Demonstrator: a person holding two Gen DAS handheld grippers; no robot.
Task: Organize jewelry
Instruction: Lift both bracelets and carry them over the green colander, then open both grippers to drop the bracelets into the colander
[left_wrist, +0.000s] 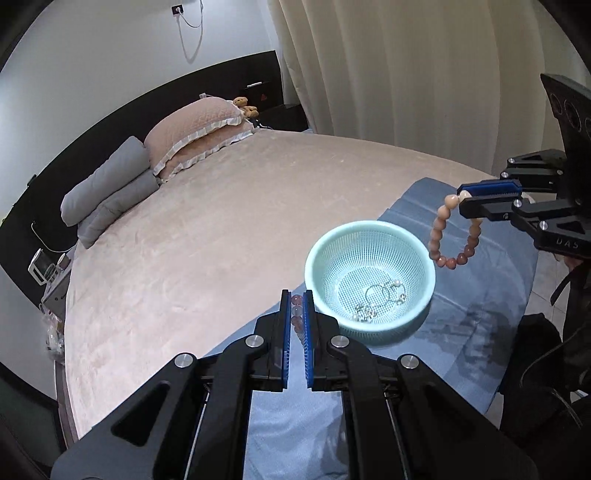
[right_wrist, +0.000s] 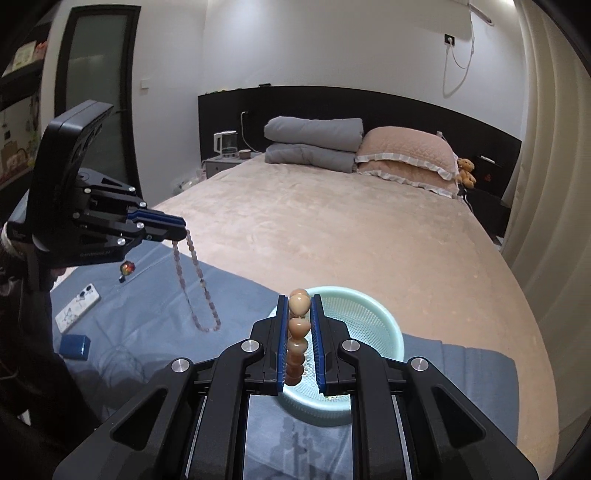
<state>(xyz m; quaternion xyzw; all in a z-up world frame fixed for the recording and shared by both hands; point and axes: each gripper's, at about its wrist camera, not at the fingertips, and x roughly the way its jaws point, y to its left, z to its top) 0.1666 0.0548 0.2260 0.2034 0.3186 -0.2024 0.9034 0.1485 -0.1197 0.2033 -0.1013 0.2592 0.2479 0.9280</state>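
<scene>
Spreading wide across the room: a bed (right_wrist: 351, 229) under a beige cover, grey folded quilts (right_wrist: 314, 144) and a pink pillow (right_wrist: 406, 155) stacked at the far end.

Lying over the near corner of the bed: a blue cloth (left_wrist: 480, 295), carrying the work.

Sitting on that cloth, near the middle: a pale green mesh basket (left_wrist: 314, 258), already holding thin silver rings and small pearl pieces (left_wrist: 380, 299) at its bottom.

Resting at the left of the cloth: a phone (right_wrist: 77, 304) and a small blue box (right_wrist: 75, 345), well apart from the basket.

Hovering just left of the basket: the left gripper (left_wrist: 296, 321), clamped tight on a long strand of small pale pink beads (right_wrist: 195, 280), the loop hanging free above the cloth.

Hovering at the right, beside the basket rim: the right gripper (right_wrist: 299, 339), pinched shut on a bracelet of large peach beads (left_wrist: 448, 236), most of the ring dangling below the pads.

Doing this step well, as judged from here:
- Carrying each piece until its hanging loop is wholly over the basket mouth, not over the rim.
- Lowering before letting go, since round beads are likely to bounce or roll.
- Releasing 1 at a time, the 2 pieces apart, to avoid tangling with the silver rings.
</scene>
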